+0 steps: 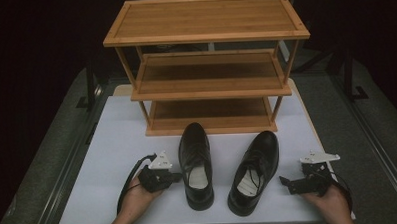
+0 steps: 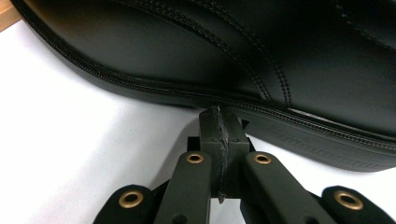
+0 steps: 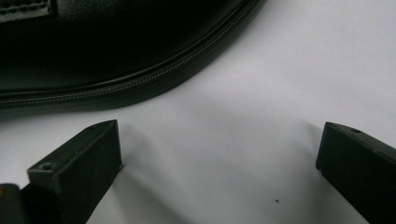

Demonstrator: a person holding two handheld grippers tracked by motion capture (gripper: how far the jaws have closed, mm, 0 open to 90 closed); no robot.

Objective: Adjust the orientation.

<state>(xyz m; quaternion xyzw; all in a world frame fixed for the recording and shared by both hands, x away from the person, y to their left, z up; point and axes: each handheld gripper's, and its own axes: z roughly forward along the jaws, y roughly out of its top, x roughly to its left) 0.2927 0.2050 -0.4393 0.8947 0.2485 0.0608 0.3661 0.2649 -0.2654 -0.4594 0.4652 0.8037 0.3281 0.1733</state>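
Note:
Two black leather lace-up shoes stand side by side on the white table [image 1: 112,145], toes toward the rack. The left shoe [image 1: 196,162] has my left gripper [image 1: 178,177] just at its left side, jaws pressed together with nothing between them. In the left gripper view the shut tips [image 2: 220,114] touch or nearly touch that shoe's sole edge [image 2: 196,95]. The right shoe [image 1: 254,170] leans slightly right. My right gripper [image 1: 283,180] lies low on the table a little to its right, jaws wide apart. In the right gripper view the shoe's sole [image 3: 140,84] lies ahead of the open gripper [image 3: 219,140].
A three-tier bamboo shoe rack [image 1: 207,66] stands at the back of the table, all its shelves bare; its lowest shelf [image 1: 212,122] is just beyond the shoe toes. Cables trail from both grippers toward the front edge. Dark floor surrounds the table.

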